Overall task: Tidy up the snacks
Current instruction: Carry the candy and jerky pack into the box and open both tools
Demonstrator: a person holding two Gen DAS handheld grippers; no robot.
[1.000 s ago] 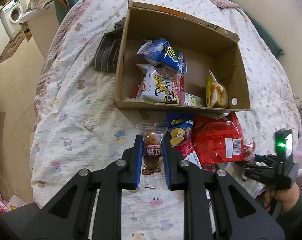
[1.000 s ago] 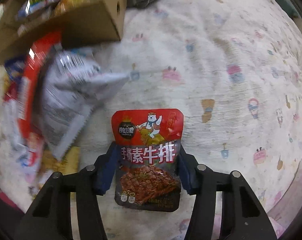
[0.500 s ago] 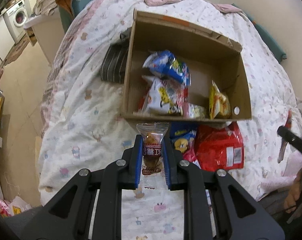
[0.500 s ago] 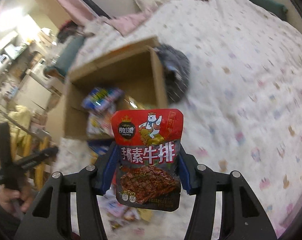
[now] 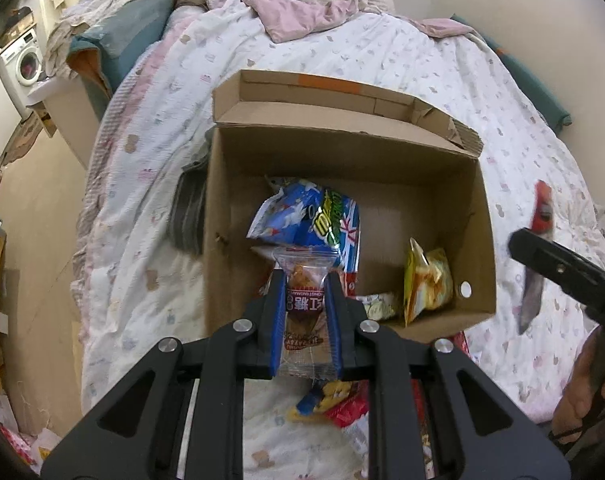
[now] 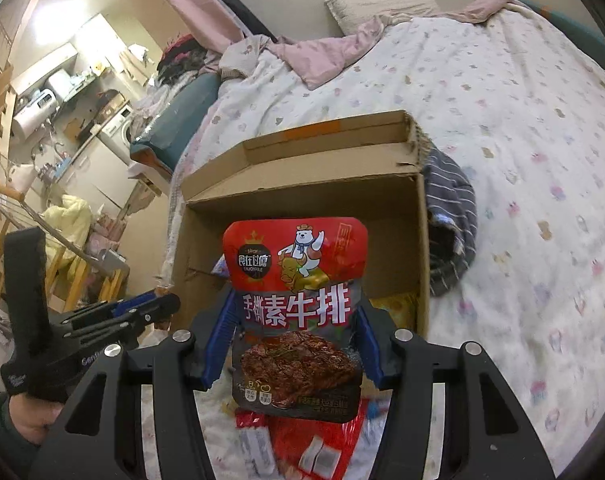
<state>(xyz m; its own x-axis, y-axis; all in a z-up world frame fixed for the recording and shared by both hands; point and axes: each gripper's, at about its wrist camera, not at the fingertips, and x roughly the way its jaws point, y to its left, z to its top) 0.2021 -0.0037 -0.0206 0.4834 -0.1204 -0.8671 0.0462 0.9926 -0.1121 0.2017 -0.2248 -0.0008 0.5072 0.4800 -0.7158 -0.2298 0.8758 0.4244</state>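
**Both grippers loaded above the box**

Our left gripper [image 5: 305, 312] clamps a clear-wrapped pastry [image 5: 305, 300] over the near wall of the cardboard box [image 5: 222, 208]. Our right gripper [image 6: 296, 336] grasps a red jerky pouch [image 6: 296, 280] above that same wall. Inside lie a blue bag [image 5: 314, 216] and a yellow bag [image 5: 426, 280] near the right wall; the box sits on the bed [image 5: 402, 52].

Light: soft indoor, even over the quilt [image 5: 382, 52]; brightest from a ceiling lamp [image 6: 56, 20] upper left in the right wrist view.
Glare: lamp blown out white; faint sheen on the red pouch [image 6: 296, 316].
Shadows: dark inside the cardboard box [image 5: 342, 152].
Blur: right gripper [image 5: 538, 248] smeared at the left view's edge.
Distortion: heavy fisheye bend, black corners.
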